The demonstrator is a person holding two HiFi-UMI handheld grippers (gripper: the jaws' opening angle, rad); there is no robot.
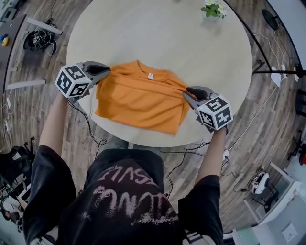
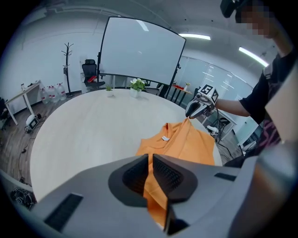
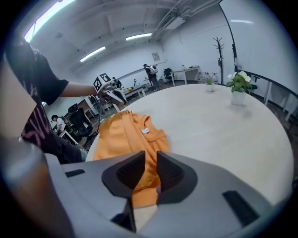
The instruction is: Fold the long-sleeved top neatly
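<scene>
Each of my grippers pinches a side of the orange long-sleeved top (image 1: pixel 141 98) on the round table (image 1: pixel 158 38).

My left gripper (image 1: pixel 106 72) has its jaws almost together, clamped on the fabric at the top's left shoulder edge. My right gripper (image 1: pixel 189 92) stands a little wider, with a thicker bunch of the cloth between its pads at the right edge, and creases run into its tip, where the fabric rises to a small peak. The top lies near the table's near edge, collar away from me, its white neck label (image 1: pixel 150 75) showing, and the body spread flat between my grippers. A potted plant (image 1: pixel 213 8) stands well apart at the table's far side.
</scene>
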